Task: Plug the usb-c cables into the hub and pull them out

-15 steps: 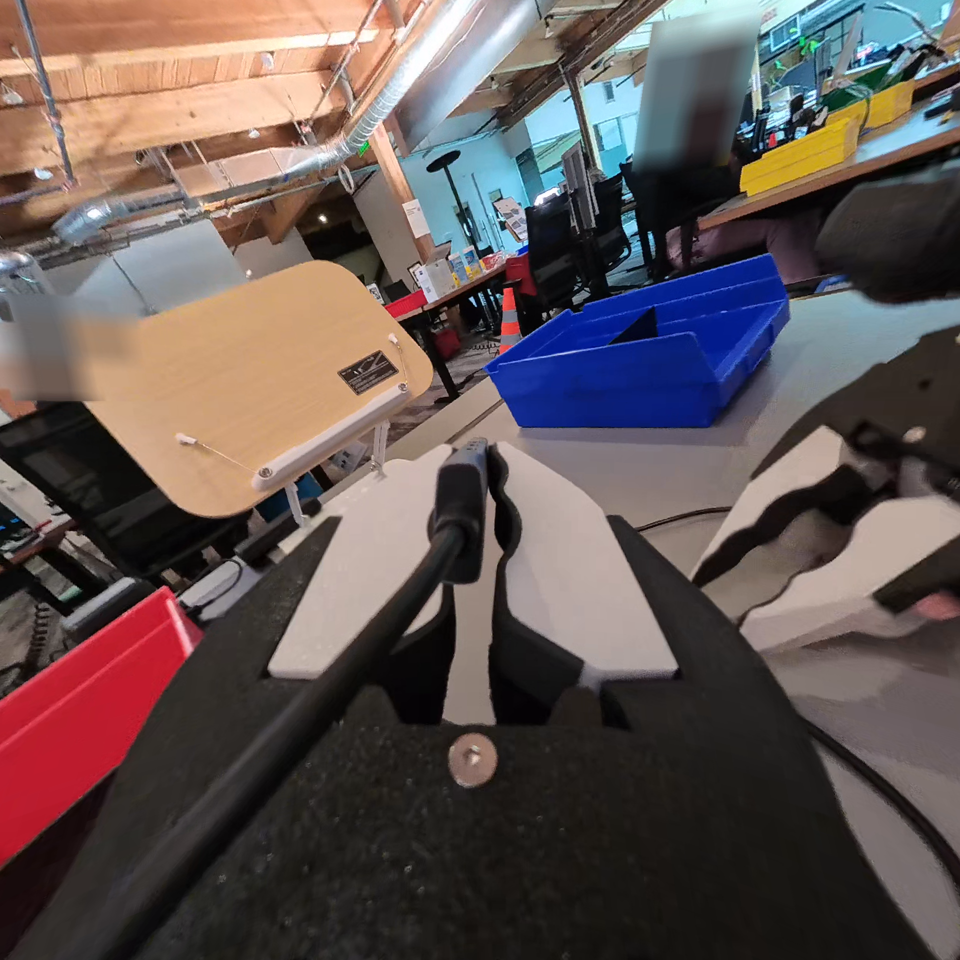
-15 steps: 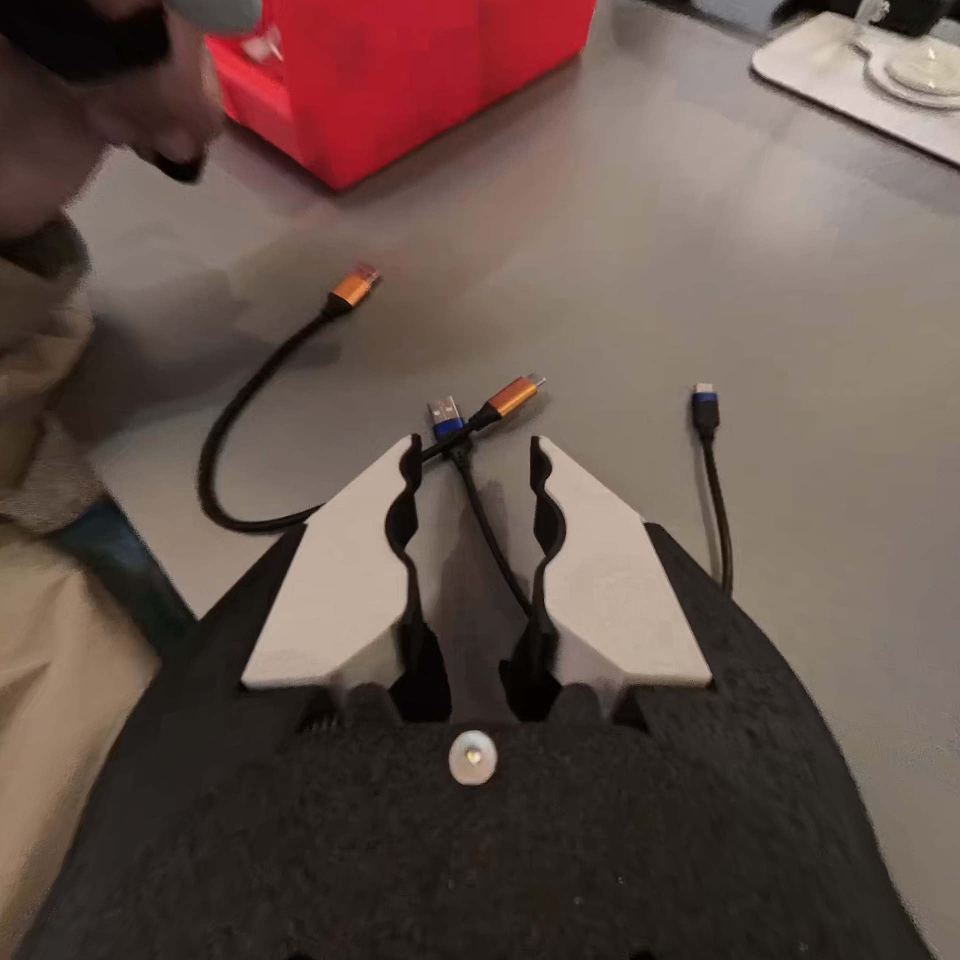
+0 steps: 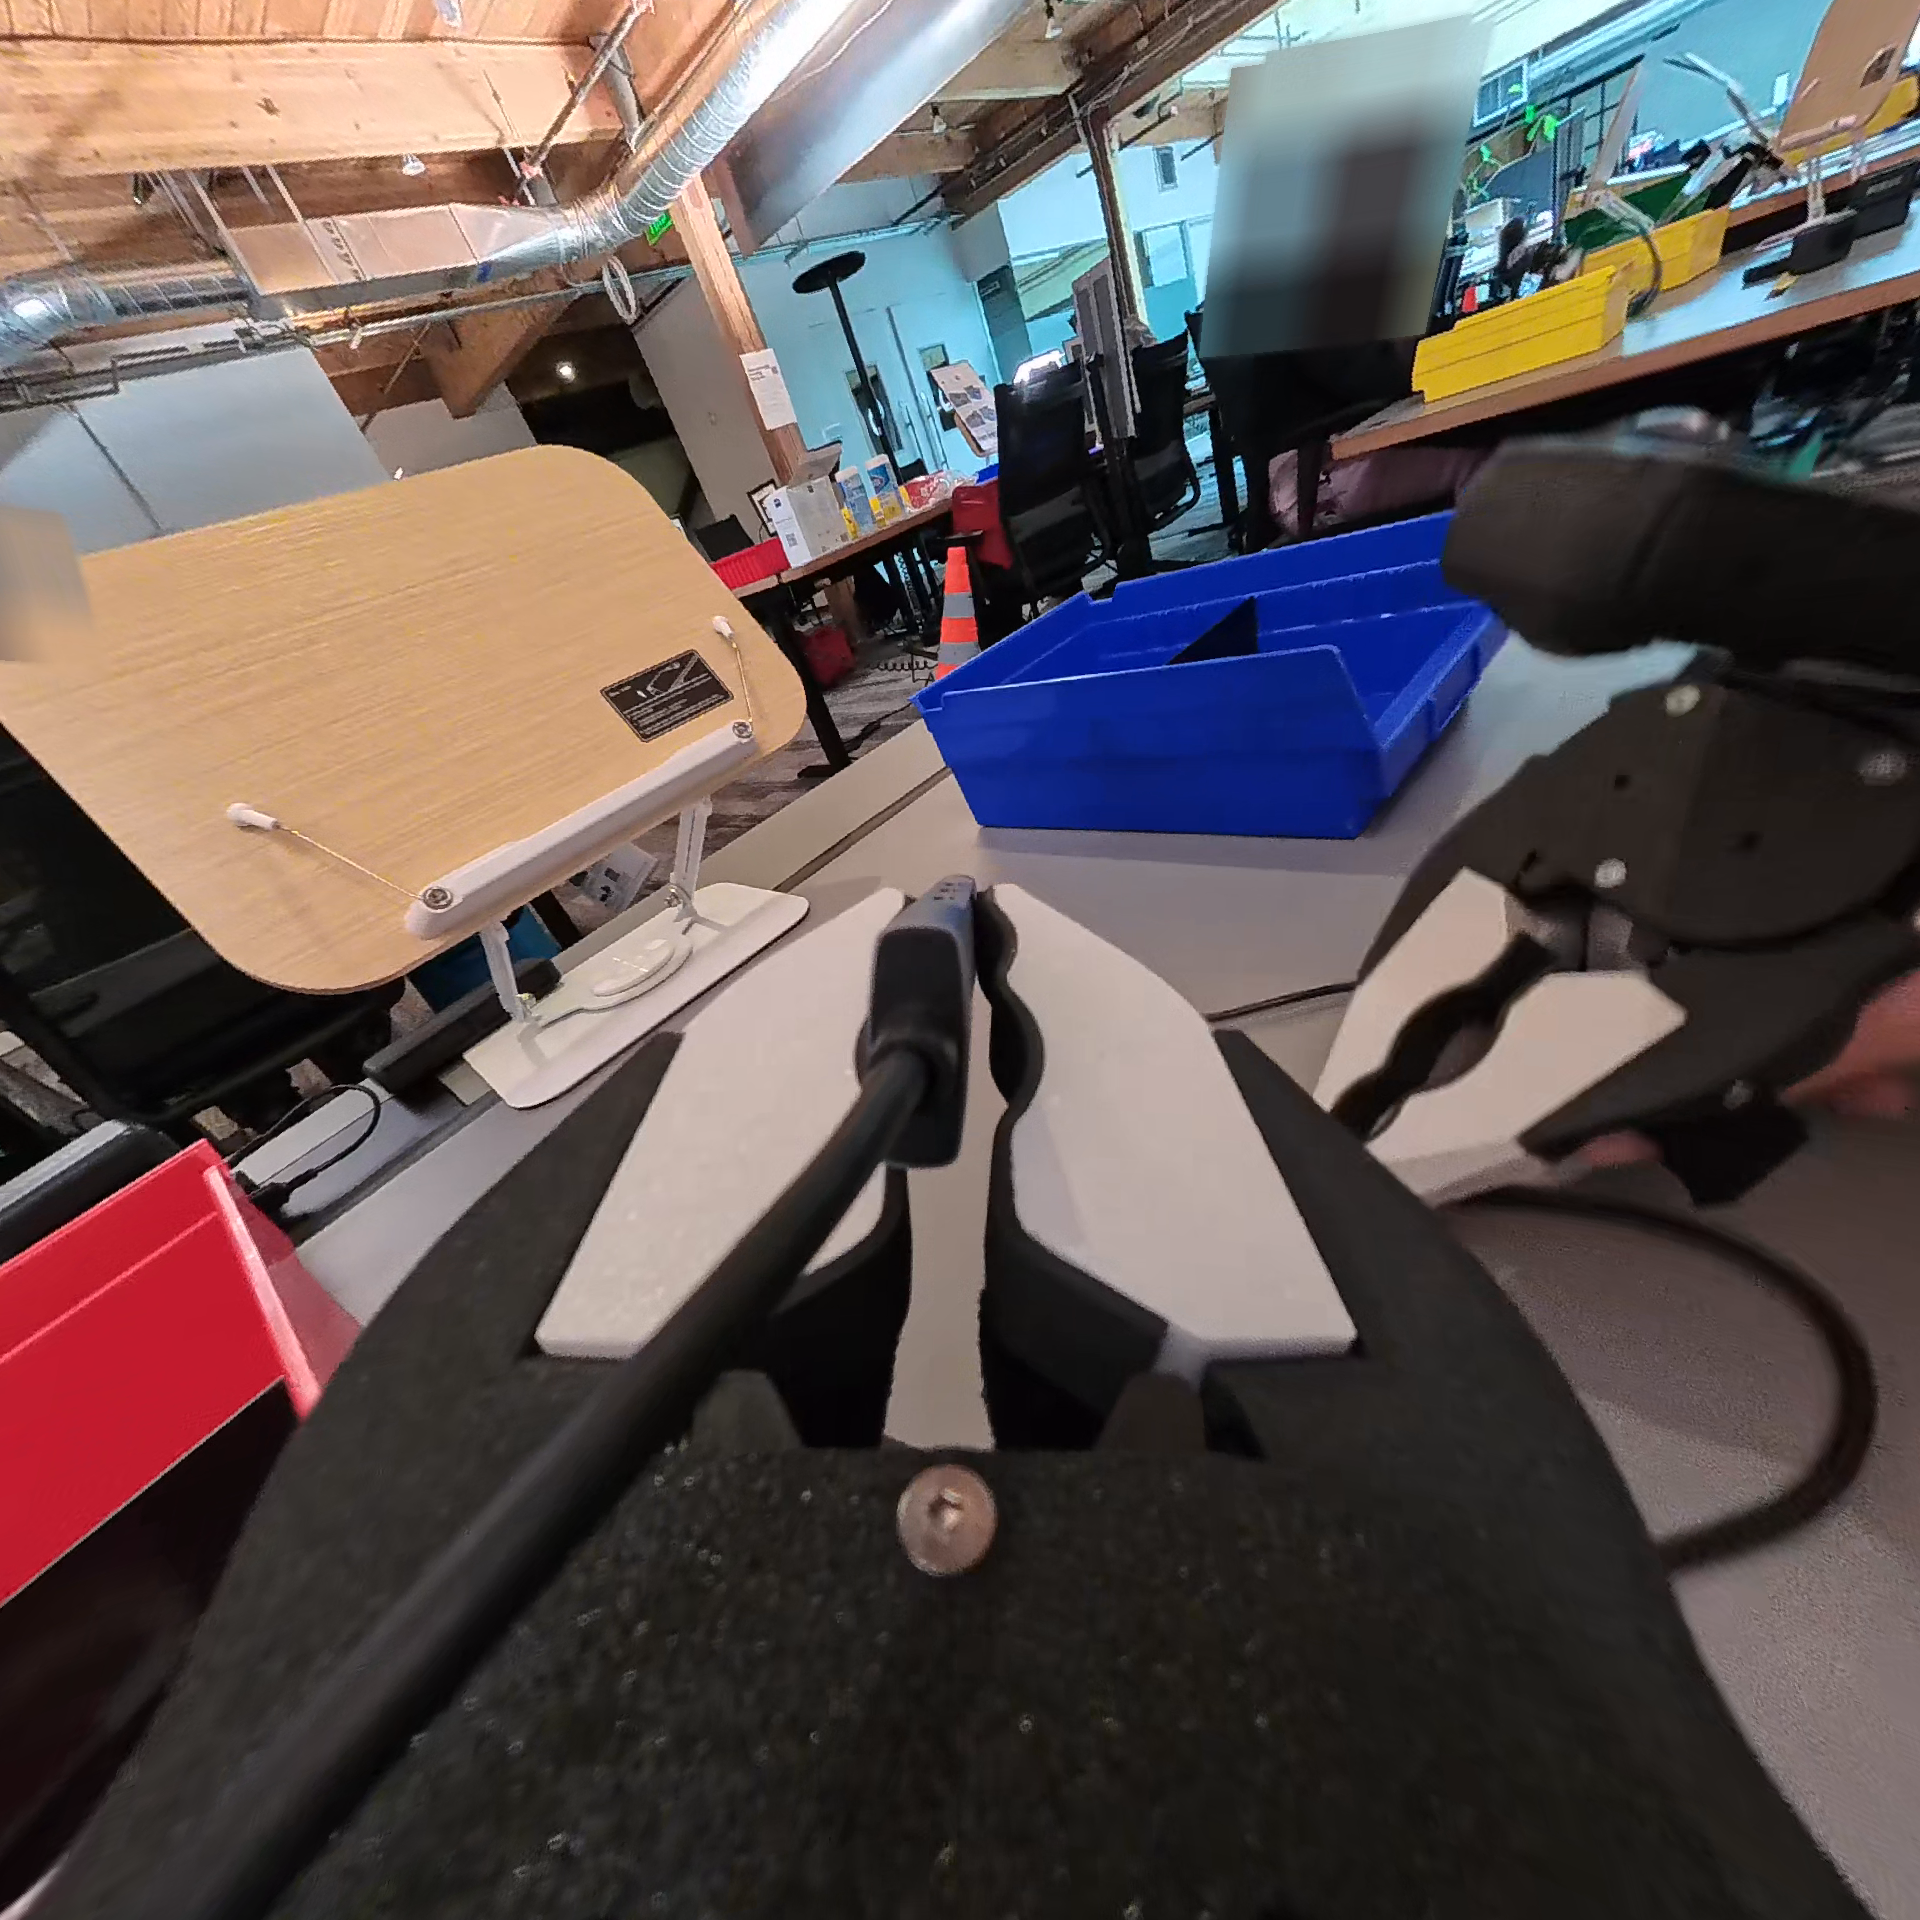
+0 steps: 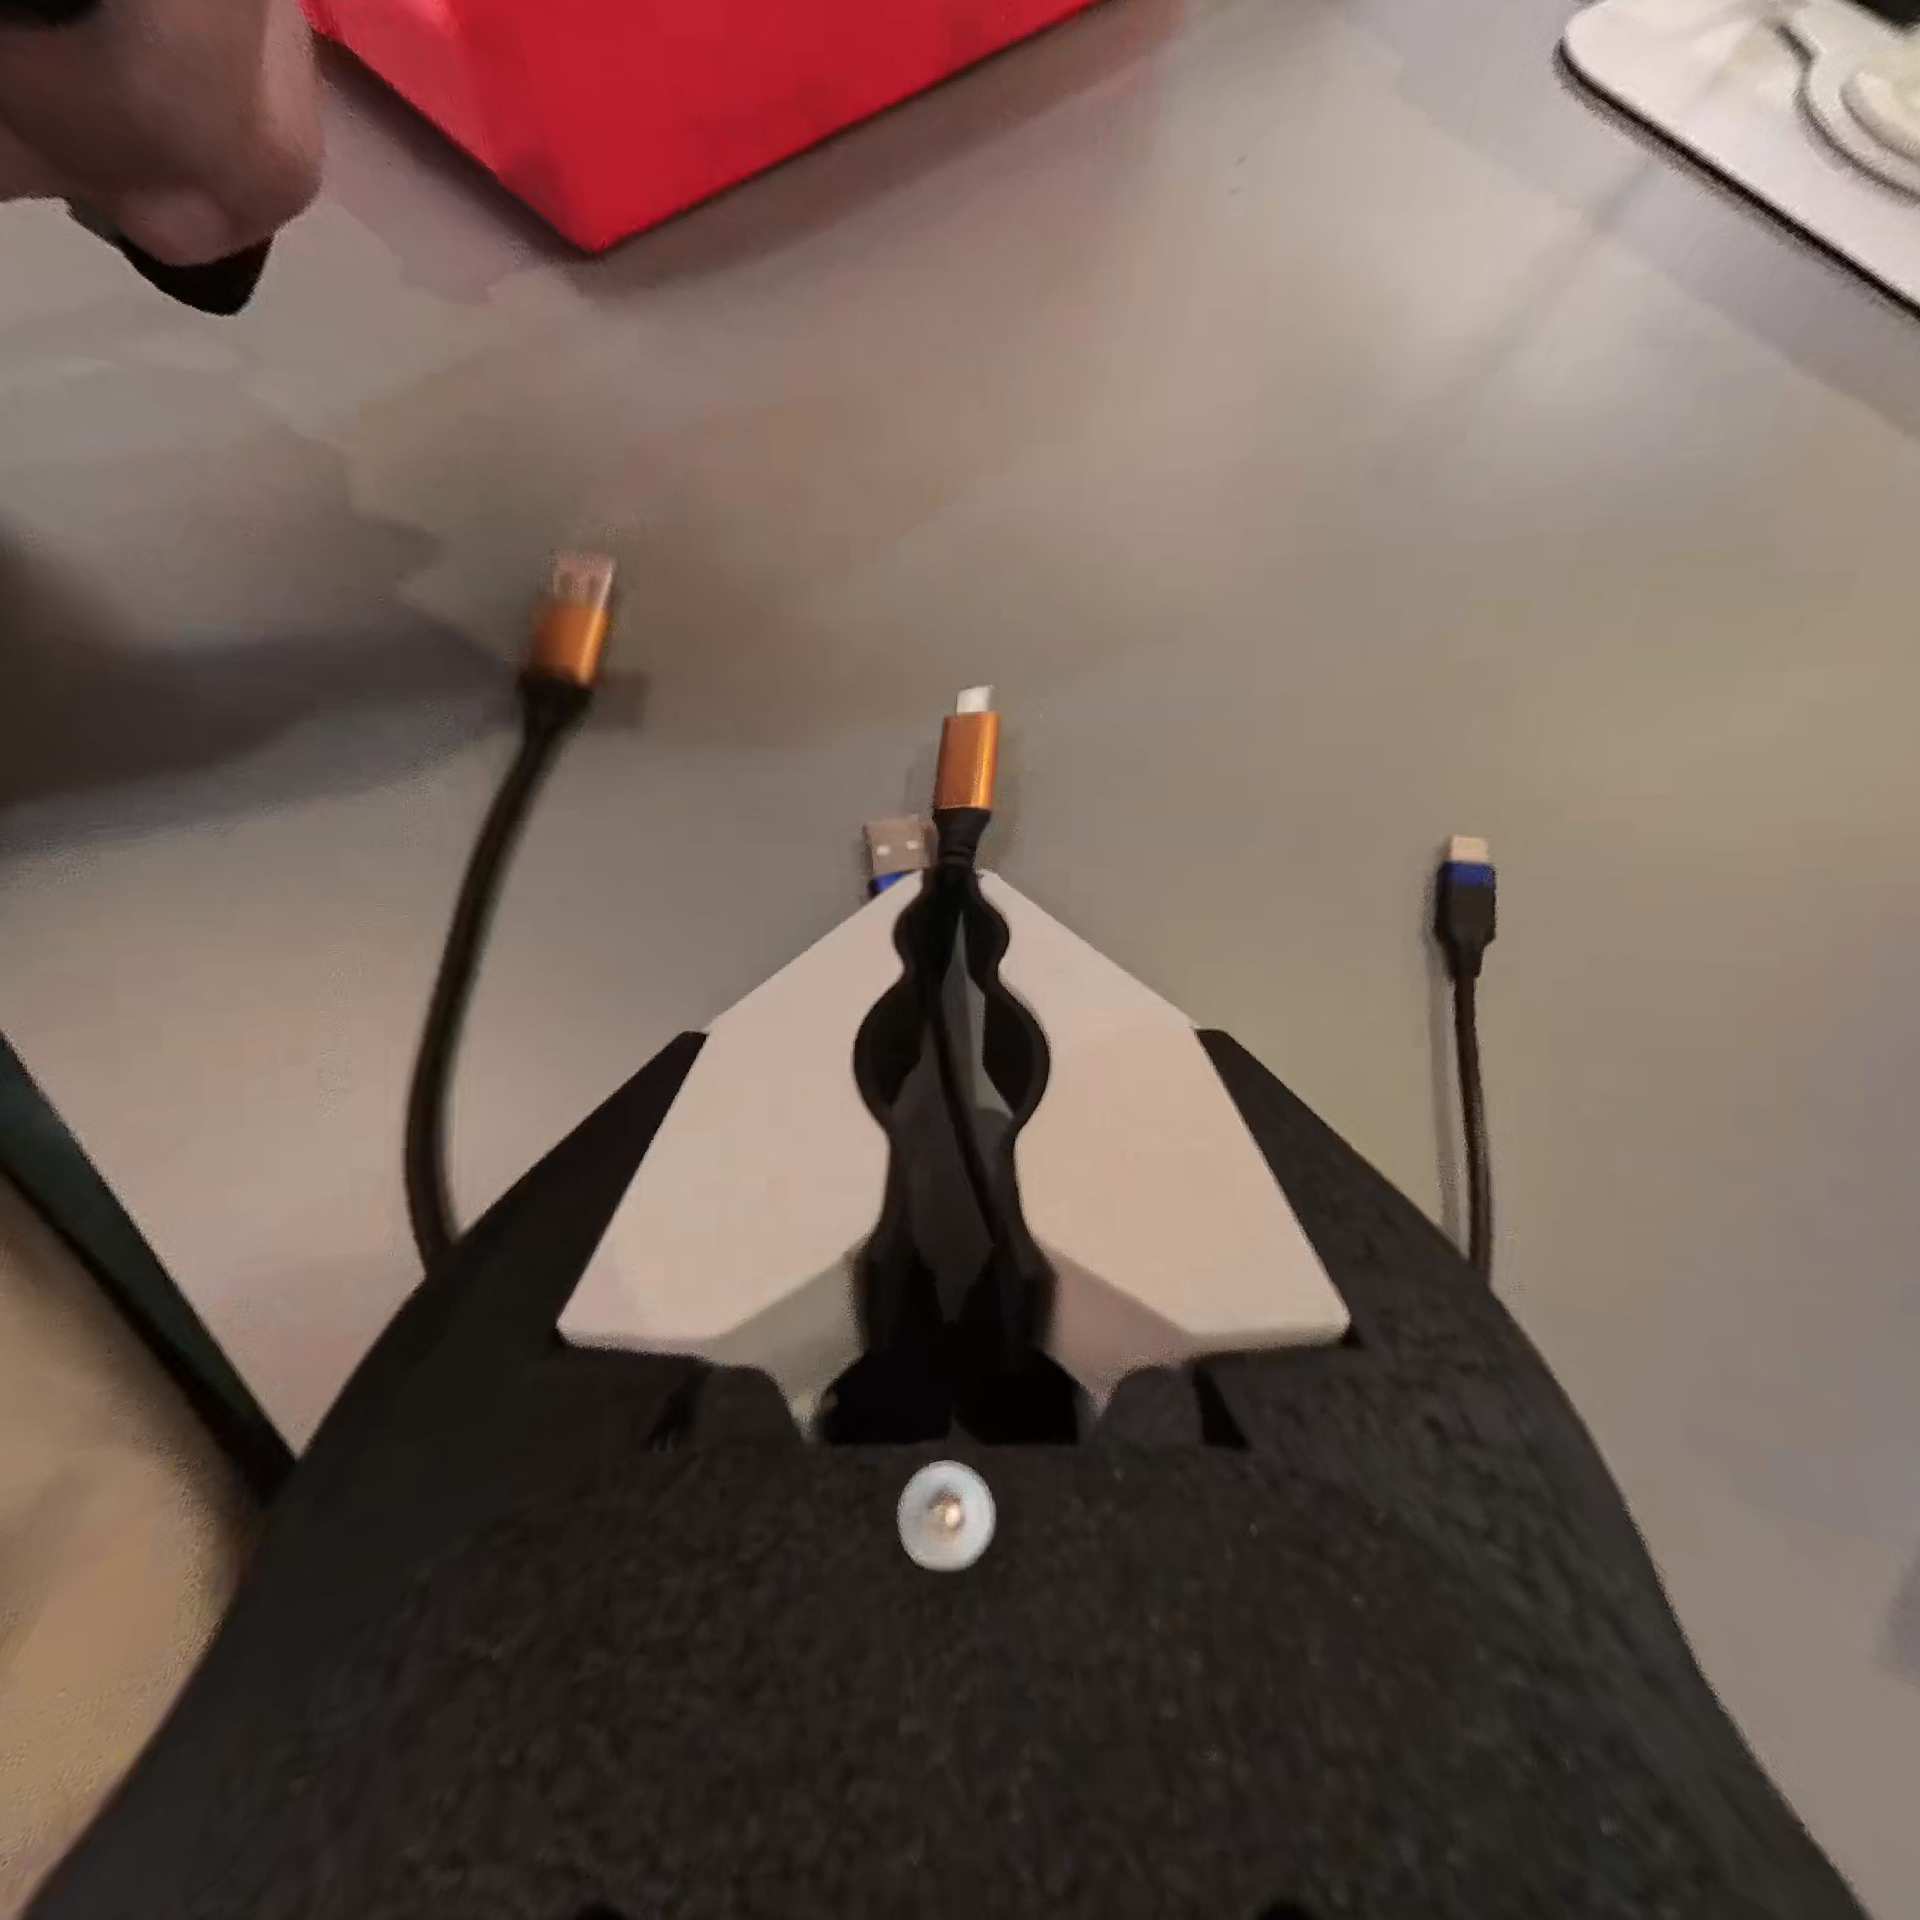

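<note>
Left gripper: jaws pinched on a black plug with a blue tip, lower centre of the left wrist view; its black cable runs down to the lower left corner over the gripper body.
Right gripper: jaws nearly together, closed on the black cord just behind an orange plug, centre of the right wrist view; the plug sticks out past the tips, metal end pointing to the top of the frame.
Right gripper, seen from the left view: right edge of the frame, tips down at the surface, jaws narrow, a braided black cable looping below it.
Second orange plug: lies on the grey surface at left centre, cord curving down under the gripper body.
Silver-and-blue USB plug: just left of the jaw tips, partly hidden by them.
Blue-collared plug: right of centre, apart from the gripper, cord trailing down.
Hub: cannot tell whether either view shows it.
Red bin: top of the right view; also lower left of the left view.
Blue bin: right of centre in the left view.
Wooden stand: tilted board on a white base, left of centre.
Hand: blurred, upper left corner of the right view.
</note>
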A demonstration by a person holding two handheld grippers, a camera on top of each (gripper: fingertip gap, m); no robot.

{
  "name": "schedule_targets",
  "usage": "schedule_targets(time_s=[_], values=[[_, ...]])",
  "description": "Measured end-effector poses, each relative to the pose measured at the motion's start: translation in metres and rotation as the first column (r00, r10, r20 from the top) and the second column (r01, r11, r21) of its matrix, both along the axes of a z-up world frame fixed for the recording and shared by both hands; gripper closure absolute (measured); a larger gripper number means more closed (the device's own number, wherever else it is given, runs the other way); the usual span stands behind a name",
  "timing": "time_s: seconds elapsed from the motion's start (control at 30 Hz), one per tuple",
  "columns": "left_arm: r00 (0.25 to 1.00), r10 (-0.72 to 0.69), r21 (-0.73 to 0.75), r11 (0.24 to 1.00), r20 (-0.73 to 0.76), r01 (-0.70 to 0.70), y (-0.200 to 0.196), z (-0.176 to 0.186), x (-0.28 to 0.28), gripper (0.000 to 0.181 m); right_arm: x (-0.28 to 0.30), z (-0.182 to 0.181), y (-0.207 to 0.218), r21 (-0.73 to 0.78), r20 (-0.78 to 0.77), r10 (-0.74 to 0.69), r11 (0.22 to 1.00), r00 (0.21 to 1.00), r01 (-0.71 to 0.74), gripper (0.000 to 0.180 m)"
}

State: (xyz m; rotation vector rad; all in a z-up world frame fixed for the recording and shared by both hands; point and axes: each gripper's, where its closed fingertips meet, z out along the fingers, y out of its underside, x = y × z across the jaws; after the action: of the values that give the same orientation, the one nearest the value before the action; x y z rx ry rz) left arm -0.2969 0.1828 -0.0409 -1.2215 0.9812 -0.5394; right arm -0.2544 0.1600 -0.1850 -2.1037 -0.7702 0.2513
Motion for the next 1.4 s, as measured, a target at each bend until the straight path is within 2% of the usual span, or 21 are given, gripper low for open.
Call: schedule_targets(time_s=[0.03,0.2,0.23,0.3,0.37,0.43,0.53,0.67,0.83,0.97,1.07,1.2,1.4], values=[[1.0,0.001,0.003,1.0,-0.008,-0.001,0.0,-0.001,0.0,0.171,0.0,0.005,-0.002,0.001,-0.015,0.058,0.998,0.998,-0.058,0.176],[0.997,-0.003,0.026,1.0,-0.075,0.005,-0.001,-0.012,0.007,0.171,0.028,0.035,0.007,0.065,0.03,0.191,0.979,0.981,-0.193,0.177],[0.996,-0.005,0.042,0.999,-0.094,0.009,0.0,-0.015,0.009,0.171,0.028,0.041,0.006,0.073,0.019,0.254,0.964,0.967,-0.255,0.178],[0.991,-0.022,0.092,0.995,-0.129,0.034,0.001,-0.021,0.018,0.171,0.04,0.057,0.011,0.106,0.01,0.281,0.954,0.96,-0.28,0.178],[0.988,-0.035,0.179,0.982,-0.149,0.062,0.003,-0.02,0.028,0.171,0.045,0.081,0.007,0.129,-0.06,0.335,0.937,0.94,-0.326,0.178],[0.983,-0.034,0.267,0.96,-0.183,0.083,0.008,-0.018,0.042,0.171,0.057,0.095,0.009,0.082,-0.126,0.338,0.94,0.933,-0.33,0.178],[0.975,0.044,0.413,0.909,-0.219,0.051,0.03,-0.017,0.07,0.171,0.081,0.106,0.018,0.007,-0.27,0.266,0.962,0.926,-0.274,0.178],[0.965,0.084,0.562,0.824,-0.248,0.073,0.059,-0.025,0.117,0.172,0.114,0.103,0.02,-0.133,-0.375,0.122,0.974,0.919,-0.183,0.178],[0.948,0.047,0.692,0.696,-0.313,0.194,0.065,-0.045,0.154,0.172,0.129,0.111,0.009,-0.234,-0.44,0.029,0.961,0.898,-0.146,0.177],[0.933,-0.08,0.655,0.691,-0.35,0.305,0.062,-0.059,0.163,0.172,0.124,0.094,0.011,-0.287,-0.388,0.022,0.947,0.921,-0.143,0.177],[0.924,-0.129,0.646,0.68,-0.361,0.347,0.056,-0.064,0.164,0.171,0.119,0.089,0.017,-0.323,-0.422,0.002,0.934,0.907,-0.152,0.177],[0.91,-0.104,0.689,0.621,-0.401,0.374,0.048,-0.068,0.167,0.171,0.116,0.072,0.022,-0.366,-0.426,-0.02,0.918,0.904,-0.152,0.177],[0.888,-0.061,0.705,0.584,-0.455,0.401,0.047,-0.08,0.169,0.171,0.117,0.064,0.02,-0.39,-0.427,-0.017,0.906,0.904,-0.167,0.177]])
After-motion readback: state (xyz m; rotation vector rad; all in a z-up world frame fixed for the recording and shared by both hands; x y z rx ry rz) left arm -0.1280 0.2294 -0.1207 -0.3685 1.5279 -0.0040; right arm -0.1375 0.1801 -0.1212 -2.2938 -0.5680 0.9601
